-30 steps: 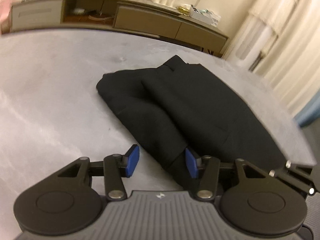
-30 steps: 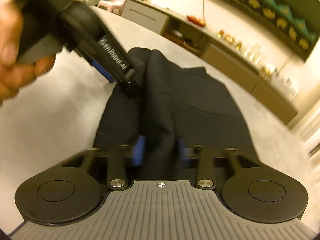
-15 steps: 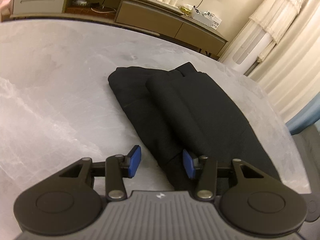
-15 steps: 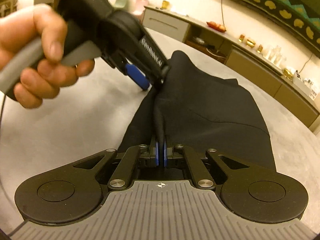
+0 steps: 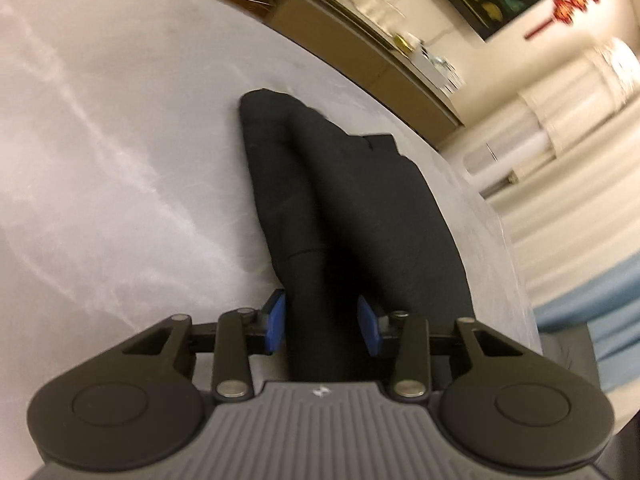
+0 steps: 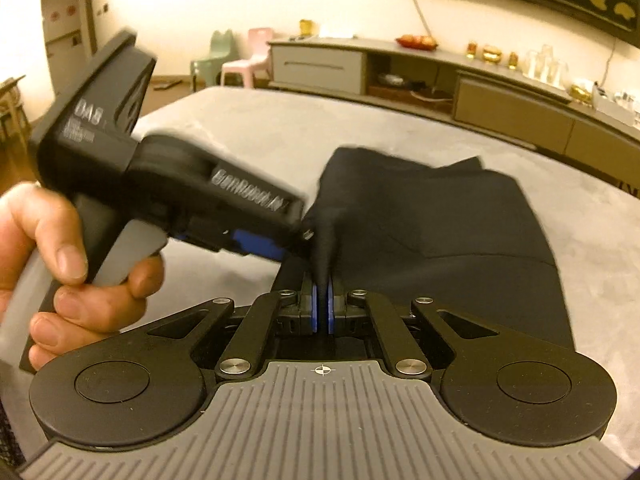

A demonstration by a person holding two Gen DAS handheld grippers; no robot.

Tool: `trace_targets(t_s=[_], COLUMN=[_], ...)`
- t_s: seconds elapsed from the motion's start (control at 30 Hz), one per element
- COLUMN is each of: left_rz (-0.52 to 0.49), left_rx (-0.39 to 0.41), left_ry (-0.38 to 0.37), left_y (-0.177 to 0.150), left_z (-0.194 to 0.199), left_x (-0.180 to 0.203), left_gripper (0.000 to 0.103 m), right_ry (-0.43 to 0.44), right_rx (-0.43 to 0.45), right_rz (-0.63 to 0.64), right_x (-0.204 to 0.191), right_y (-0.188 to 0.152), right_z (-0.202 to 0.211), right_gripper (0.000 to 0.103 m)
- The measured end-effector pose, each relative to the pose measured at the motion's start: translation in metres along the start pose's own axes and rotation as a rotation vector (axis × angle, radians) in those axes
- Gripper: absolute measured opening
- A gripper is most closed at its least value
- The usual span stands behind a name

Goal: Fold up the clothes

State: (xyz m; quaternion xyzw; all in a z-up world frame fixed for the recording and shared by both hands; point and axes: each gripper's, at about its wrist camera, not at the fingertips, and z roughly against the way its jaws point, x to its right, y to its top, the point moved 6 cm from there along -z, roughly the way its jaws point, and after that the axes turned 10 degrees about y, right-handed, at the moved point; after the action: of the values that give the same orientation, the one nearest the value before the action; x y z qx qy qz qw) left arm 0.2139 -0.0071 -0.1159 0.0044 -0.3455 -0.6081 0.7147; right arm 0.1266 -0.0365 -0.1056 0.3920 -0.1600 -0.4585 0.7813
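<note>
A black garment [image 5: 352,200] lies partly folded lengthwise on the grey table [image 5: 120,140]. My left gripper [image 5: 322,324] is open, its blue pads [image 5: 276,320] on either side of the garment's near edge, with cloth between them. My right gripper [image 6: 320,312] is shut on a raised fold of the same black garment [image 6: 460,232]. In the right wrist view the left gripper [image 6: 264,244], held in a hand, reaches in from the left and meets the cloth just ahead of my right fingertips.
A long low sideboard [image 6: 420,76] with glasses and ornaments runs along the far wall. Small plastic chairs [image 6: 240,60] stand at the back left. Pale curtains [image 5: 580,160] hang to the right, beyond the table's edge [image 5: 500,220].
The left gripper has moved forward so that the garment's edge now lies between its open pads. The right gripper closed on the fold a second ago and still holds it.
</note>
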Motion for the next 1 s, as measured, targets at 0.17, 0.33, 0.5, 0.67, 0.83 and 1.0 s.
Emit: trace_targets(t_s=[0.17,0.33,0.5,0.67,0.83,1.0], left_rz=[0.072,0.198,0.087,-0.149,-0.216,-0.076], left_rx=[-0.018,-0.01,0.048,0.032,0.049,-0.013], left_ry=[-0.031,-0.085,-0.089,0.033,0.097,-0.014], left_y=[0.004,0.008,0.02,0.01,0.009,0.007], left_z=[0.0,0.001,0.015,-0.004,-0.01,-0.016], left_x=[-0.011,-0.023,-0.007,0.018,0.018,0.008], left_gripper=[0.037,0.037,0.053,0.057,0.038,0.02], right_ry=[-0.034,-0.031,0.005,-0.037,-0.035,-0.045], right_rx=[-0.025,-0.013,-0.028,-0.049,-0.064,-0.141], right_rz=[0.059,0.043,0.118,0.225,0.253,0.274], right_x=[-0.015,-0.014,-0.032,-0.045,-0.047,-0.032], right_y=[-0.007,-0.001,-0.007,-0.018,-0.018,-0.02], right_z=[-0.015,-0.021,-0.028,-0.045,-0.046,-0.037], right_gripper=[0.0,0.019,0.052,0.052,0.052,0.037])
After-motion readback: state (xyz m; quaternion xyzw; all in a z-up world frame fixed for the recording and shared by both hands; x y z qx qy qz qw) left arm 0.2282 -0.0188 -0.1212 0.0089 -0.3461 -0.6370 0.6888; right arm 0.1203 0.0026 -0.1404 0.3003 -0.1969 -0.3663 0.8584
